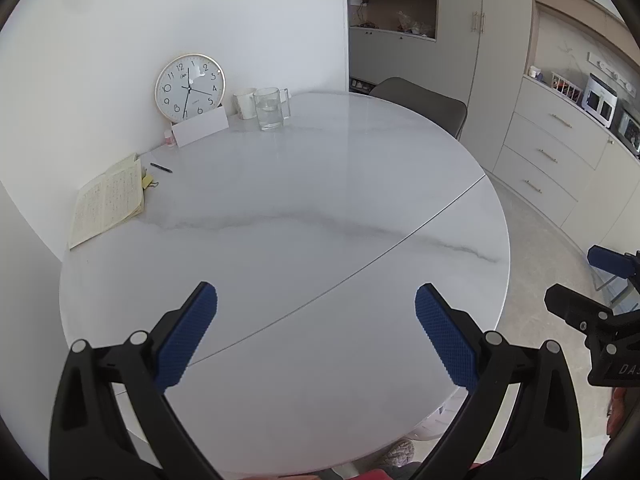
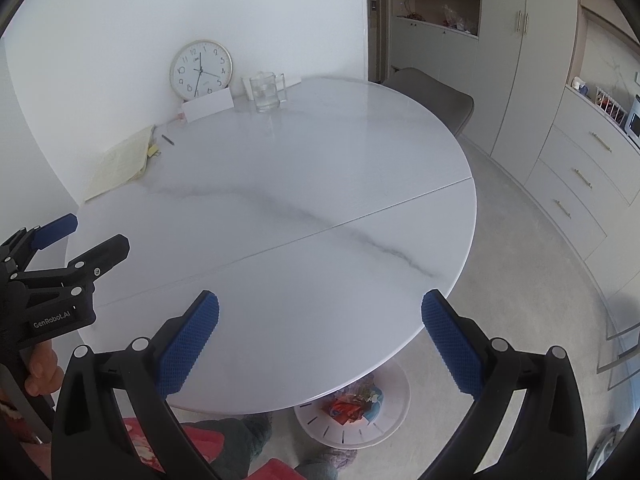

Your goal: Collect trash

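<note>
Trash (image 2: 352,402): colourful wrappers (red, orange, blue) heaped in a white round bin on the floor, under the near right edge of the tabletop; seen in the right wrist view only.
Bin (image 2: 320,428): white, open-topped, partly hidden by the tabletop rim.
Tabletop (image 1: 320,208): round, white marble pattern with a grey vein and a straight seam across it; central area bare.
Left tongs (image 1: 316,312): spread wide, blue pads well apart, holding nothing, hovering above the near part of the tabletop.
Right tongs (image 2: 320,320): spread wide, nothing between the pads, above the near edge of the tabletop, to the right of the left tongs.
Hand (image 2: 42,368): grips the handle of the left tongs at the left edge of the right wrist view.
Clock (image 1: 190,88): leaning against the wall at the far side of the tabletop.
White card (image 1: 200,130): propped in front of the clock.
Glass mug (image 1: 270,109): just right of the clock, beside a white mug (image 1: 245,104).
Notebook (image 1: 108,202): open, at the far left edge, with a pen (image 1: 161,167) near it.
Chair (image 1: 424,104): grey, behind the far right edge.
</note>
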`<state>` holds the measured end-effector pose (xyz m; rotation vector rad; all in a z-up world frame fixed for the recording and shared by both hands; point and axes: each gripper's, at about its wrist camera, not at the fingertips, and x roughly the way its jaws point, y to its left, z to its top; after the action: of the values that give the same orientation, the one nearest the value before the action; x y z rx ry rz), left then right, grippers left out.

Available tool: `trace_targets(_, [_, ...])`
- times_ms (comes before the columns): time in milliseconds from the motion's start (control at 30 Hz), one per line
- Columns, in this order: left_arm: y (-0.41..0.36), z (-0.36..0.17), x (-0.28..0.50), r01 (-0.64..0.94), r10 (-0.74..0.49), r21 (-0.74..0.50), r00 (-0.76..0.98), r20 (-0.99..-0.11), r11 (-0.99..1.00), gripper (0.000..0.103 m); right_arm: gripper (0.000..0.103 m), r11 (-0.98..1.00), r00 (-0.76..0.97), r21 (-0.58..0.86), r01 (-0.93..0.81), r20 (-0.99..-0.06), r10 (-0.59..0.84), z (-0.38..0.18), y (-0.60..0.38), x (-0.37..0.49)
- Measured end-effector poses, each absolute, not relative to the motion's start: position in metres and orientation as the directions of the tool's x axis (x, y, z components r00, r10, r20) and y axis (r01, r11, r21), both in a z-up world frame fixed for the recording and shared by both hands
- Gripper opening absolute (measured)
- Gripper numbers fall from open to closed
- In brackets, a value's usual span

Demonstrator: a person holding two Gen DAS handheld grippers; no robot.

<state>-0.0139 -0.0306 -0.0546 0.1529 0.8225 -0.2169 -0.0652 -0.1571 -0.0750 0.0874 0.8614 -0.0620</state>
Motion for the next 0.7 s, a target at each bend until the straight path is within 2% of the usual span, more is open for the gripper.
trace_targets(700, [-0.017, -0.055, 0.000, 0.227, -0.118, 0.050, 0.670, -0.733, 0.973, 0.095, 0.101, 0.993, 0.639, 0.053, 0.107, -0.769, -0.028, -0.082, -0.154, -0.064])
